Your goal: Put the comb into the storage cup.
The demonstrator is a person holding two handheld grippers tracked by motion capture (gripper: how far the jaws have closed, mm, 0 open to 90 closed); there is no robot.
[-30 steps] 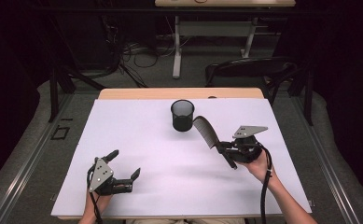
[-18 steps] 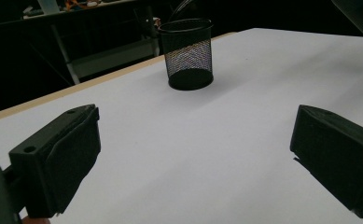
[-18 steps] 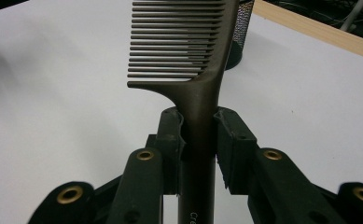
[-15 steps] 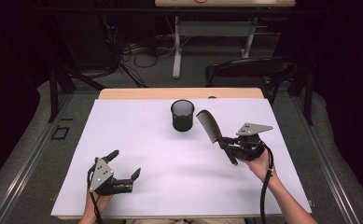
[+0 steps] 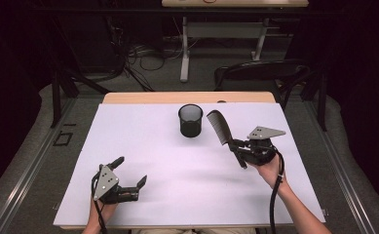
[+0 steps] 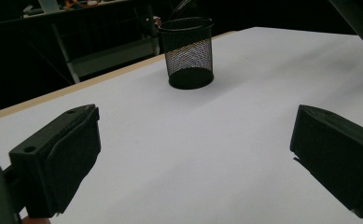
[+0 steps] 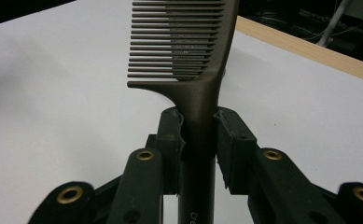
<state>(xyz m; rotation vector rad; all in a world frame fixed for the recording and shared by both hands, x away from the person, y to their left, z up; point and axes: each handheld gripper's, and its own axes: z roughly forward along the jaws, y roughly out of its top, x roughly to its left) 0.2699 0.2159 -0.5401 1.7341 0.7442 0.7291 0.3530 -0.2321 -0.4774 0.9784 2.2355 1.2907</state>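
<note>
Your right gripper (image 5: 236,148) clamped on the handle of a dark comb (image 5: 218,126), toothed end raised just right of the mesh cup (image 5: 190,120).
The comb looks light, stiff and smooth, so it could pivot or slip; your hold on the plain handle below the teeth (image 7: 177,39) seems the sound place, since the teeth may bend. Your left gripper (image 5: 130,174) rests at the near left of the white table (image 5: 187,185), jaws spread and empty.

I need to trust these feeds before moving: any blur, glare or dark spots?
High view: table evenly lit, surroundings dark. Left gripper view: cup sharp, near jaws soft. Right gripper view: comb teeth crisp, no glare.
</note>
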